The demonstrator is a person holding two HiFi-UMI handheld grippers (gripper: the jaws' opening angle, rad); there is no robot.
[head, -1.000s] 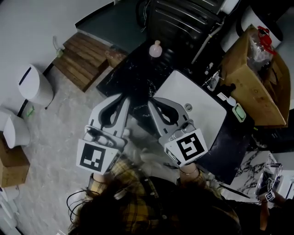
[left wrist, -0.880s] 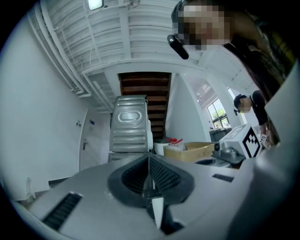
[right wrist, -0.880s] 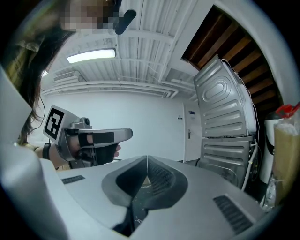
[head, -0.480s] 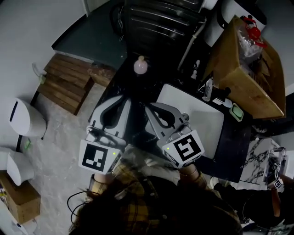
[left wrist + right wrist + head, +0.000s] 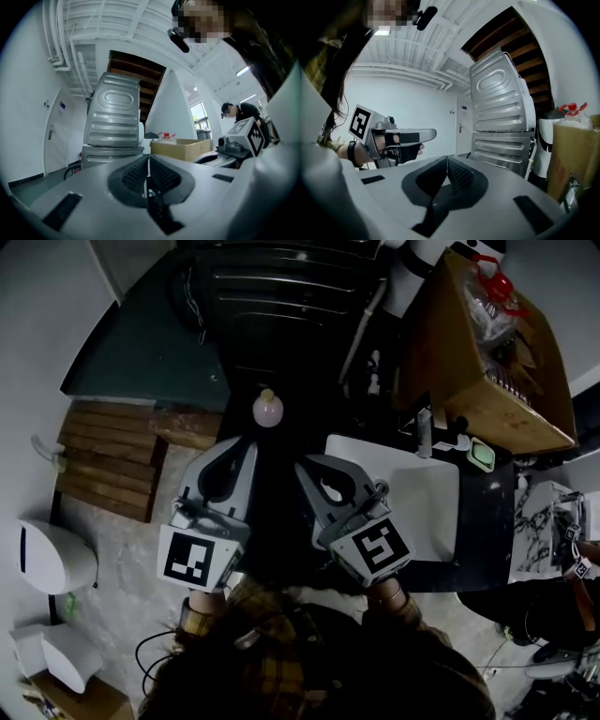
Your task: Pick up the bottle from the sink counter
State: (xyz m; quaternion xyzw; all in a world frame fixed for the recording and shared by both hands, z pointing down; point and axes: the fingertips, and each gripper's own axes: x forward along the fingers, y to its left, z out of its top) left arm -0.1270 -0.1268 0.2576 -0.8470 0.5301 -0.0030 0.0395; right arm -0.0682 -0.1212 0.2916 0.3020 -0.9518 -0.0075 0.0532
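**A:** What is being shown at the far left?

**B:** A wooden pallet point(image 5: 108, 460) is lying on the floor, just beside the dark table point(image 5: 278, 521).

**A:** How are the left tongs point(image 5: 242, 443) being held?

**B:** They are being held about level over the table's left end. Their jaws are being pressed together, pad against pad, as the left gripper view shows.

**A:** Where is the bottle point(image 5: 268, 410) being seen?

**B:** It is standing upright on the table, small and pale pink. It is just beyond the tips of the left tongs and apart from them, in front of a ribbed metal machine point(image 5: 291, 306).

**A:** And the right tongs point(image 5: 307, 467)?

**B:** They are being held alongside the left pair, next to the white sink point(image 5: 422, 512). Their jaws are also being pressed together, pad against pad.

**A:** What is being seen further right?

**B:** A small green object point(image 5: 481, 457) is lying at the sink's far corner. A cardboard box point(image 5: 487, 371) is standing beyond it.
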